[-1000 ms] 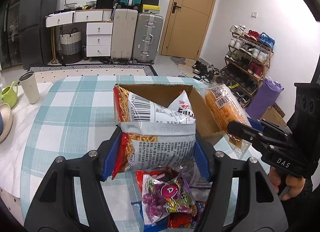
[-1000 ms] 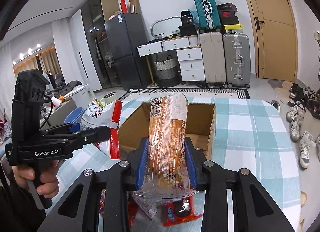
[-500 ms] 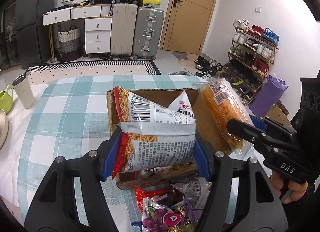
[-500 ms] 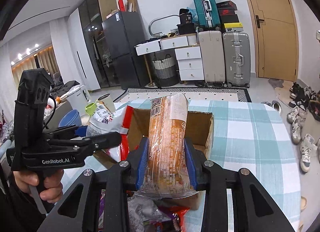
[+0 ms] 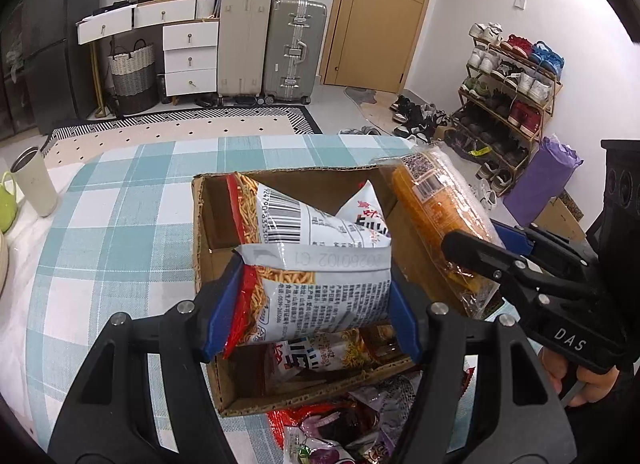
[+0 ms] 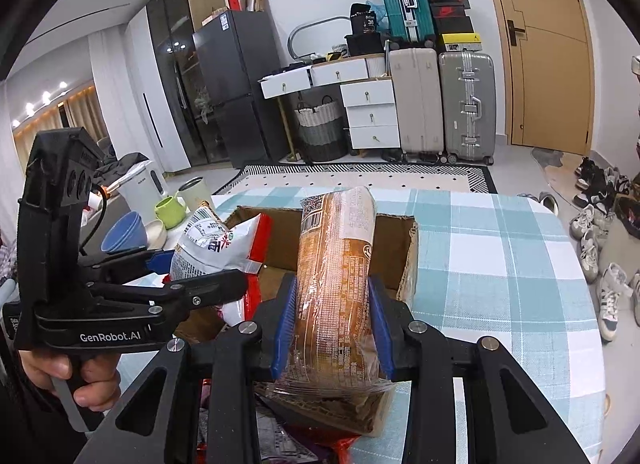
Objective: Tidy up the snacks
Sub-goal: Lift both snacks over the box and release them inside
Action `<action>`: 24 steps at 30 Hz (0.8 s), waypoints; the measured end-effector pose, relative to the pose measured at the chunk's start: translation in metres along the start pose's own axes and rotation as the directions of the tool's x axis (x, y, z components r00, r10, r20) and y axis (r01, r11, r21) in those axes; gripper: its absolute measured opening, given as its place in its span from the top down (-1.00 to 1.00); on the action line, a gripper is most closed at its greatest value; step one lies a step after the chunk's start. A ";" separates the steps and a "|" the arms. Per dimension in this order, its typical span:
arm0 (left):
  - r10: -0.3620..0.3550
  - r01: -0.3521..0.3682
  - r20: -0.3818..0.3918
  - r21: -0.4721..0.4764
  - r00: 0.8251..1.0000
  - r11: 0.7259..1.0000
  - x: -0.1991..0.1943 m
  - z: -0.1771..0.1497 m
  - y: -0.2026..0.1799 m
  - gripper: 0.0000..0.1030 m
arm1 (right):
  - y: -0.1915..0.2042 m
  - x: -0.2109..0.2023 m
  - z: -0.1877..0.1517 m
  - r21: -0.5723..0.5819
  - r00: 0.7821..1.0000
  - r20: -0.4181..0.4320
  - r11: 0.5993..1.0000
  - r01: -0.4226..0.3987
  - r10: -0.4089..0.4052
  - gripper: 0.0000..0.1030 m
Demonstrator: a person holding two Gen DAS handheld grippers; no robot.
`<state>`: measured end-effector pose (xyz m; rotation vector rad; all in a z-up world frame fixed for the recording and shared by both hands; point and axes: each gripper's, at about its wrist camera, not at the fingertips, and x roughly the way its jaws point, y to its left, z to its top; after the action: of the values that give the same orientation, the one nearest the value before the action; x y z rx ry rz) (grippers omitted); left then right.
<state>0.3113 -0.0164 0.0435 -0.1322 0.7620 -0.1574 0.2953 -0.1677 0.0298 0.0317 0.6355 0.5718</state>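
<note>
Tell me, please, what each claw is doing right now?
Left claw: closed on the white noodle-snack bag.
Right claw: closed on the clear orange snack pack.

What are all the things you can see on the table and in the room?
cardboard box: one, brown, on the checked table
noodle snack bag: one, white-red, in left tool, over box
long snack pack: one, orange, in right tool, over box
loose snack packets: several, mixed, near box
green mug: one, table edge
suitcases: three, beige, grey, teal, by wall
shoe rack: one, right wall
left tool: black-blue, gripping
right tool: black-blue, gripping
</note>
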 end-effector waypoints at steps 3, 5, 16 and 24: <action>0.014 -0.014 -0.004 0.015 1.000 1.000 0.009 0.002 -0.002 -0.23 | 0.003 0.003 0.000 -0.020 1.000 0.000 1.000 0.014 -0.014 0.33; 0.017 -0.017 -0.001 0.024 1.000 1.000 0.009 0.001 -0.003 -0.23 | 0.005 0.004 0.000 -0.022 1.000 -0.002 1.000 0.016 -0.016 0.33; 0.041 -0.041 -0.019 0.031 0.999 0.999 0.023 -0.004 -0.005 -0.23 | 0.011 0.018 -0.003 -0.054 1.000 -0.020 0.998 0.022 -0.023 0.33; 0.076 -0.074 -0.032 0.055 0.997 0.996 0.037 -0.008 -0.011 -0.23 | 0.009 0.026 -0.007 -0.066 0.999 -0.029 0.997 0.040 -0.042 0.33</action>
<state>0.3311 -0.0347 0.0153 -0.0500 0.7948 -0.1087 0.3038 -0.1479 0.0119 -0.0514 0.6453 0.5543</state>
